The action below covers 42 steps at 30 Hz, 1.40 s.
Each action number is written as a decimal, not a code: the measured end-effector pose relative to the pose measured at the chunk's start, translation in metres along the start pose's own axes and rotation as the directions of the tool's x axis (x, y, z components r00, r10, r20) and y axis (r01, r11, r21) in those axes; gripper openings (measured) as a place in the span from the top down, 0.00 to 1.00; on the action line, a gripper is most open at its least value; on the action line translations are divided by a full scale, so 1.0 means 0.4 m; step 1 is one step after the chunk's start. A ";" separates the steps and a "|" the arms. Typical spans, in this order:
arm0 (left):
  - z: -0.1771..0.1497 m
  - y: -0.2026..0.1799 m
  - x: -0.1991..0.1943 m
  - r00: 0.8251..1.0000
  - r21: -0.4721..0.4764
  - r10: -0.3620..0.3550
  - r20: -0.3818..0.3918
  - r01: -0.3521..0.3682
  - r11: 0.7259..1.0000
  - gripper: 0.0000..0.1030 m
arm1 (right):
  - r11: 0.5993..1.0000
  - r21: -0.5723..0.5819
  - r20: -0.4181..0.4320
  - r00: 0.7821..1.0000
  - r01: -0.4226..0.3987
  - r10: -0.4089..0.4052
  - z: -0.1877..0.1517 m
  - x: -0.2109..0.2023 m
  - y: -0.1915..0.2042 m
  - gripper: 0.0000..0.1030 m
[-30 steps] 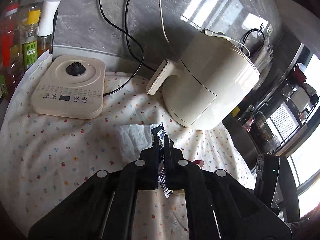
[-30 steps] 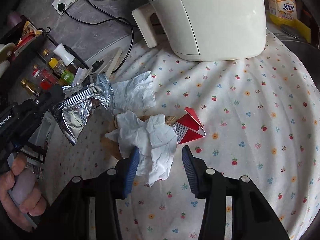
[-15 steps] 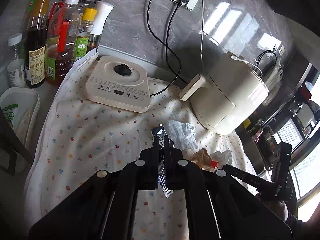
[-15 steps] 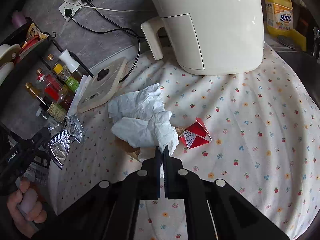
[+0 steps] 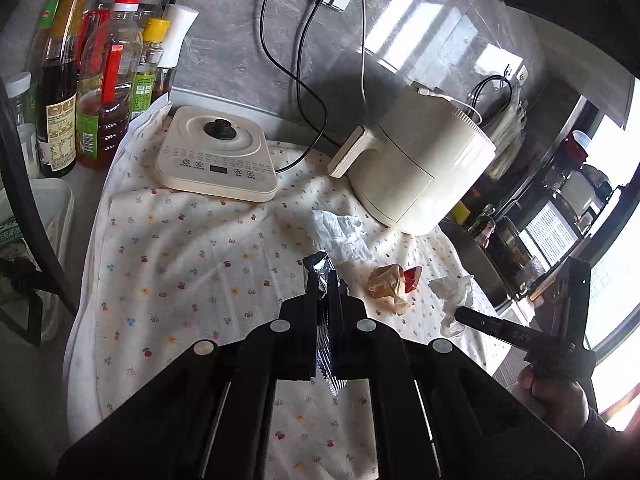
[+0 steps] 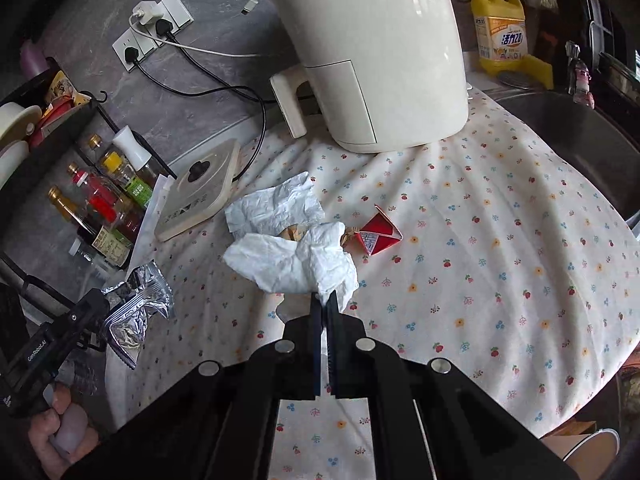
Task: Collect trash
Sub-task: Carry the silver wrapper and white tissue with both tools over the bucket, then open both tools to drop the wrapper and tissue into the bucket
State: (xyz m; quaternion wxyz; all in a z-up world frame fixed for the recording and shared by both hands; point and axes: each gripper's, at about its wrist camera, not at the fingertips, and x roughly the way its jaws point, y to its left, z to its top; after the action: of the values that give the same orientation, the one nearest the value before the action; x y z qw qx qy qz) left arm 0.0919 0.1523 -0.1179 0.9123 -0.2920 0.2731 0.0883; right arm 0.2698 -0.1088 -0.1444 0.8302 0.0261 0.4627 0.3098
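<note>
My left gripper [image 5: 325,280] is shut on a crumpled silver foil wrapper [image 5: 320,266], held above the flowered cloth; the wrapper also shows in the right wrist view [image 6: 136,312]. My right gripper [image 6: 325,304] is shut on a crumpled white tissue [image 6: 296,260], lifted over the cloth; it also shows in the left wrist view [image 5: 452,292]. On the cloth lie another white tissue [image 6: 276,208], a brown paper scrap [image 5: 388,280] and a red folded carton [image 6: 376,236].
A cream air fryer [image 6: 372,52] stands at the back, a flat cream appliance [image 5: 216,156] to its left with cables to wall sockets. Sauce bottles [image 5: 80,80] stand at far left. A yellow detergent bottle [image 6: 500,36] and a sink [image 6: 580,140] are at right.
Both grippers have risen and pulled back from the cloth. My right gripper closed on the white tissue and lifted it. My left gripper keeps hold of the foil wrapper.
</note>
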 end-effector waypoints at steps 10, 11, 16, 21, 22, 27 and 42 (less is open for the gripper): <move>-0.056 -0.096 0.042 0.995 0.030 -0.091 -0.051 0.092 0.995 0.95 | 0.993 0.086 0.048 0.995 0.084 -0.089 -0.072 -0.129 -0.132 0.97; -0.062 -0.113 0.049 0.994 0.034 -0.096 -0.058 0.098 0.995 0.95 | 0.991 0.099 0.053 0.994 0.087 -0.093 -0.077 -0.140 -0.150 0.97; -0.101 -0.225 0.089 0.988 0.076 -0.125 -0.091 0.132 0.988 0.95 | 0.984 0.149 0.075 0.991 0.102 -0.114 -0.116 -0.212 -0.263 0.97; -0.165 -0.377 0.125 0.980 0.107 -0.160 -0.120 0.173 0.979 0.95 | 0.972 0.193 0.082 0.985 0.134 -0.152 -0.173 -0.311 -0.413 0.97; -0.182 -0.409 0.131 0.977 0.109 -0.168 -0.127 0.182 0.977 0.95 | 0.970 0.200 0.083 0.984 0.138 -0.157 -0.187 -0.334 -0.445 0.97; -0.274 -0.558 0.153 0.967 0.132 -0.190 -0.169 0.213 0.968 0.95 | 0.957 0.241 0.097 0.977 0.163 -0.191 -0.255 -0.442 -0.592 0.97; -0.555 -0.879 0.186 0.920 0.190 -0.241 -0.310 0.309 0.932 0.95 | 0.917 0.342 0.059 0.970 0.203 -0.236 -0.466 -0.622 -0.892 0.96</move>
State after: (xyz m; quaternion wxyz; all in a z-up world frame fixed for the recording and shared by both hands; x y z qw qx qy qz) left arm 0.1676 -0.2626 -0.1395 0.8955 -0.2271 0.3645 -0.1170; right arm 0.2041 -0.5759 -0.1814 0.8651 0.1296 0.4668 0.1301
